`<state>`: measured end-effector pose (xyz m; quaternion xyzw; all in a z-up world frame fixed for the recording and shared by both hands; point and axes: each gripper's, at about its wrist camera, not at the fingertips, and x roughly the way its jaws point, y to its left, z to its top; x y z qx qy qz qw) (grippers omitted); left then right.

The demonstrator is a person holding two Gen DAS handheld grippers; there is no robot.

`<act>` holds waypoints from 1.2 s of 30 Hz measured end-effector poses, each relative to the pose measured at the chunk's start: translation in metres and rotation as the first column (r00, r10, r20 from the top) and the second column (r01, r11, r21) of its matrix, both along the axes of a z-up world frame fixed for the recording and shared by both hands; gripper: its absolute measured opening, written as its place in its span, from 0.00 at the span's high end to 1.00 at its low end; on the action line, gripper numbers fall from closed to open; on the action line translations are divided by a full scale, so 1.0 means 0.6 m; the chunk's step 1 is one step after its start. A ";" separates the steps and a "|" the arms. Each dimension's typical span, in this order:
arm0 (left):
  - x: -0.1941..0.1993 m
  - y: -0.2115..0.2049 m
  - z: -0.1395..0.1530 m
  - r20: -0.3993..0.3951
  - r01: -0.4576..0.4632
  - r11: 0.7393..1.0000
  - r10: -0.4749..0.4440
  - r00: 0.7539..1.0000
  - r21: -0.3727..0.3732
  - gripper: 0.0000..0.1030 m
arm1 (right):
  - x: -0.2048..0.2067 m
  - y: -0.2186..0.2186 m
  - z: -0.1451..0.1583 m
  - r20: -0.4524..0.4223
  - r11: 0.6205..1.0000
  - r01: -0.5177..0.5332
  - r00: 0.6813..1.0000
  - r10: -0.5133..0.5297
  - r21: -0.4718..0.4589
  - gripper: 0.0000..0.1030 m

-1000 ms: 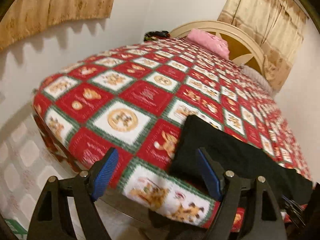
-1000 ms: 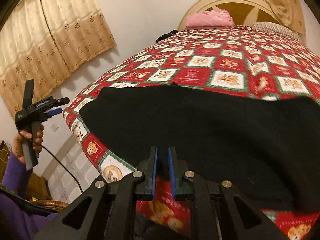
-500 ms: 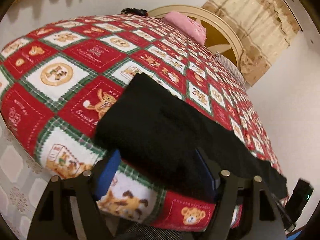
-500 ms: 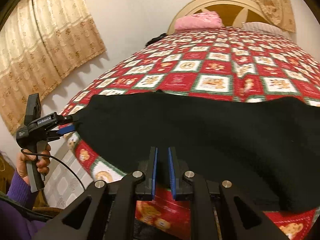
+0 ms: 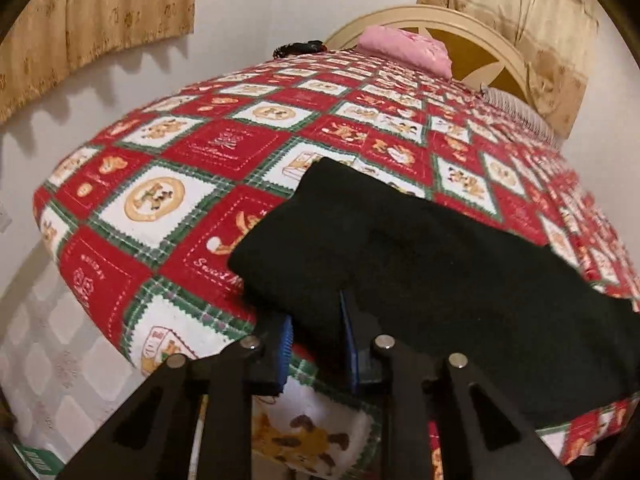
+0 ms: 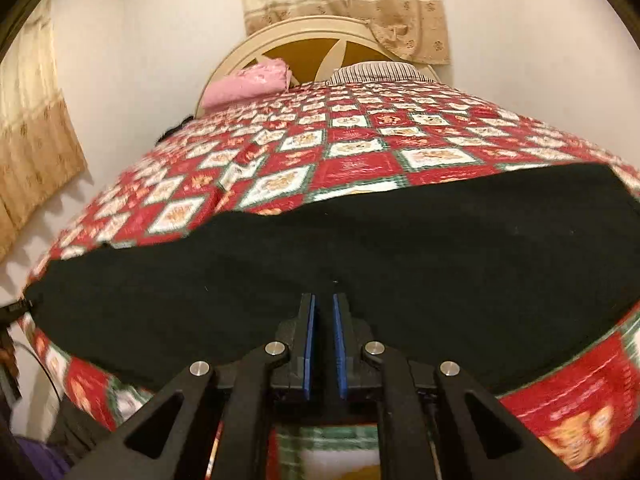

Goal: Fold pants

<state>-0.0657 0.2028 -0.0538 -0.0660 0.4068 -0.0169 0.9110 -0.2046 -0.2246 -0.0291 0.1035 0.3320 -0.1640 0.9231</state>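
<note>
Black pants (image 5: 420, 280) lie flat along the near edge of a bed with a red, white and green teddy-bear quilt (image 5: 200, 184). My left gripper (image 5: 316, 332) is shut on the left near corner of the pants, with cloth between the blue pads. In the right wrist view the pants (image 6: 360, 256) spread wide across the quilt (image 6: 320, 152). My right gripper (image 6: 324, 336) sits at their near edge with its blue pads almost together; whether cloth is pinched between them I cannot tell.
A pink pillow (image 5: 404, 48) and a striped pillow (image 6: 380, 70) lie by the cream headboard (image 6: 320, 36). A dark object (image 5: 300, 46) sits at the bed's far left corner. Beige curtains (image 5: 100, 20) hang on the walls. Tiled floor (image 5: 48, 360) lies left of the bed.
My left gripper moved onto the pants' left corner and closed on it; it was open before. The right gripper view swung right toward the headboard, pads unchanged.
</note>
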 end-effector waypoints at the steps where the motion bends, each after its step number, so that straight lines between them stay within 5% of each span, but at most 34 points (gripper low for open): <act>1: 0.002 -0.001 0.002 -0.007 0.001 1.000 -0.001 1.000 0.020 0.74 | -0.003 0.004 0.003 -0.022 0.999 0.010 1.000 -0.010 -0.031 0.93; 8: 0.012 -0.004 0.002 -0.002 0.013 0.995 -0.013 1.000 0.097 0.72 | -0.036 0.015 0.017 -0.011 0.990 0.098 0.995 -0.100 -0.100 0.90; 12: 0.002 -0.012 0.007 0.008 0.042 0.991 -0.043 0.999 0.125 0.69 | -0.009 0.093 0.027 0.051 0.993 -0.047 0.997 0.053 -0.109 0.89; 16: -0.020 0.009 0.035 0.025 -0.004 0.994 0.002 1.000 0.111 0.45 | 0.035 0.133 0.024 0.048 0.983 -0.185 0.982 0.184 0.001 0.89; 21: -0.035 -0.009 0.102 0.163 0.034 0.989 -0.057 0.985 0.142 0.40 | 0.133 0.174 0.052 0.135 0.898 -0.398 0.916 0.378 0.188 0.84; 22: -0.029 -0.022 0.112 0.192 0.060 0.989 -0.087 0.977 0.138 0.34 | 0.165 0.185 0.055 0.153 0.863 -0.446 0.895 0.420 0.239 0.76; 24: -0.013 -0.041 0.115 0.219 0.096 0.987 -0.123 0.968 0.131 0.31 | 0.208 0.212 0.054 0.176 0.814 -0.503 0.864 0.471 0.290 0.42; 31: 0.049 -0.062 0.071 0.155 0.093 0.989 -0.110 0.982 0.116 0.31 | 0.364 0.301 0.004 0.086 0.698 -0.613 0.770 0.632 0.370 0.42; 36: 0.042 -0.053 0.005 0.056 0.083 0.989 -0.090 0.994 0.118 0.31 | 0.410 0.332 -0.034 0.001 0.669 -0.630 0.728 0.685 0.393 0.42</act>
